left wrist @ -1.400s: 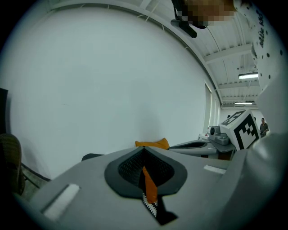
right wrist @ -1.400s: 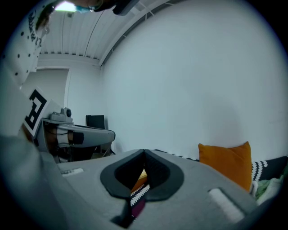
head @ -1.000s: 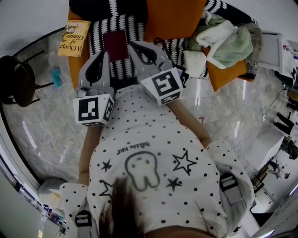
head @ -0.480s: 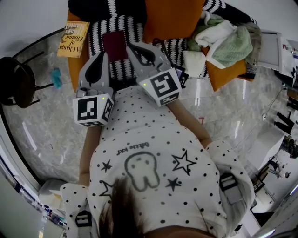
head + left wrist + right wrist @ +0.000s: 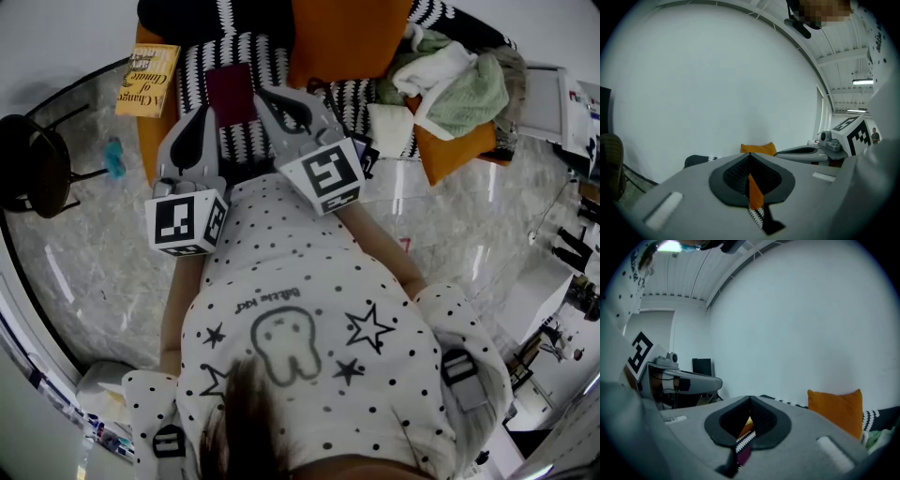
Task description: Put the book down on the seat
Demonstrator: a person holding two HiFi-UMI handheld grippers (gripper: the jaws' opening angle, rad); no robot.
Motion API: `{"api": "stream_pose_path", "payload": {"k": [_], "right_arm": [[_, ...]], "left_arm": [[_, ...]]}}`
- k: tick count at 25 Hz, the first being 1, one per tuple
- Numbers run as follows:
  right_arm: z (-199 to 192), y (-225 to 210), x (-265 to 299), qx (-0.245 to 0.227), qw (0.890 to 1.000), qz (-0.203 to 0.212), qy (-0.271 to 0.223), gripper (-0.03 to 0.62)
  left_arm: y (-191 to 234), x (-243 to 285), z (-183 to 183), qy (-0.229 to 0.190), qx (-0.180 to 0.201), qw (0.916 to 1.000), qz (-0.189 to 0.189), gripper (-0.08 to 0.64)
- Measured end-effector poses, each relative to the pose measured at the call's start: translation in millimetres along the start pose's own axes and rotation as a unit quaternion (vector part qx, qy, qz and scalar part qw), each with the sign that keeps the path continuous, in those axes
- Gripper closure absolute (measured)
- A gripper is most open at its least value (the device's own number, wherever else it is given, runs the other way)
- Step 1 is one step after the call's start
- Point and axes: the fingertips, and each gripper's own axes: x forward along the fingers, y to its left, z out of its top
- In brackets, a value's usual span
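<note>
Two books show. A flat maroon book [image 5: 232,92], a plain rectangle with a matte cover, lies on the knitted black-and-white striped blanket [image 5: 199,64] that drapes the orange seat [image 5: 147,141]. It is at about 12 o'clock from the person, just ahead of both gripper tips and clear of them. A yellow book [image 5: 148,77] with printed lettering rests at 11 o'clock on the seat's edge, well apart from the first.

Two grey hard-plastic grippers, each bearing one cube with square markers, point toward the seat. The left gripper [image 5: 206,111] has its ribbed dark pads pressed together on nothing. The right gripper [image 5: 267,92] is likewise closed and empty, with blanket stripes and maroon showing below its pads.

One smooth orange cushion [image 5: 349,37] stands at 12 o'clock. At 1 o'clock is a soft crumpled heap of white and green towels [image 5: 455,80]. One round black stool [image 5: 33,164] stands at 9 o'clock on the glossy marbled floor [image 5: 103,253].
</note>
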Motion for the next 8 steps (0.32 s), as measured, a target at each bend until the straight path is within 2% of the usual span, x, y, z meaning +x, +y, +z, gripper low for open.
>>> {"api": "stream_pose_path", "payload": {"k": [8], "right_arm": [[-0.5,-0.3,1.5,0.0,1.0,0.002,0.001,0.592]], "left_arm": [[1.5,0.3,-0.3,0.0,-0.001,1.0,0.002,0.556]]}}
